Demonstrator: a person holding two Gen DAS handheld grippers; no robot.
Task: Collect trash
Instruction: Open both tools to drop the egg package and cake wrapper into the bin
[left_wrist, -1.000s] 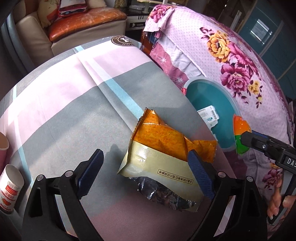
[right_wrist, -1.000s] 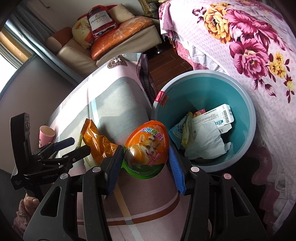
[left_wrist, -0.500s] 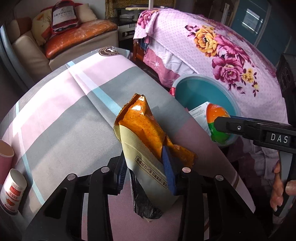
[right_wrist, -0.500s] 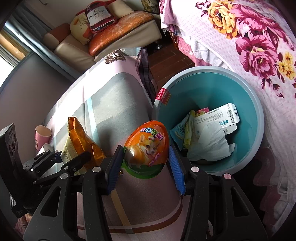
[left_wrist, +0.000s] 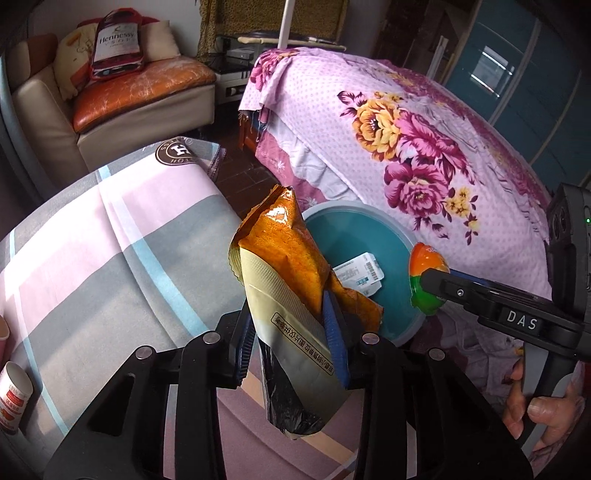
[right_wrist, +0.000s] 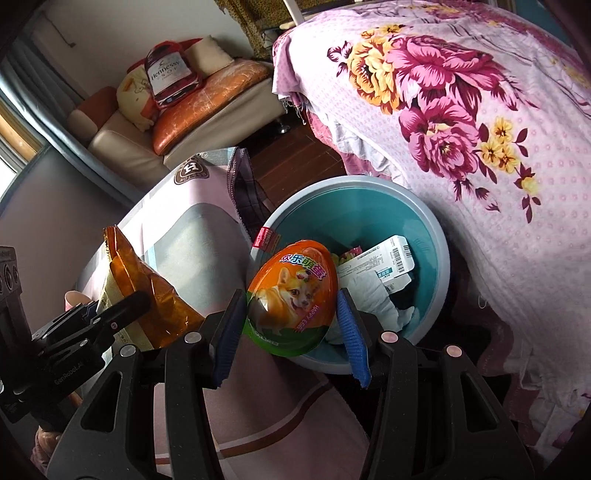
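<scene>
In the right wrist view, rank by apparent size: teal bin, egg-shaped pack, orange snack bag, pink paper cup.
1. teal bin
2. egg-shaped pack, enlarged by nearness to the camera
3. orange snack bag, looks about alike, partly hidden, so unsure
4. pink paper cup, mostly hidden

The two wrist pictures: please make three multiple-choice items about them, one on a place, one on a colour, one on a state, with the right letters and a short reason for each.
1. Where does the white box with a barcode lie?
A. on the sofa
B. in the bin
C. on the bedspread

2. What colour is the inside of the bin?
A. teal
B. red
C. black

3. What is the state of the right gripper?
A. open and empty
B. shut on a paper cup
C. shut on the egg-shaped pack

Key: 1 B, the white box rests among the trash inside the bin. 2 A, the bin's inner wall is teal. 3 C, the right gripper has both blue pads against the egg-shaped pack.
</scene>
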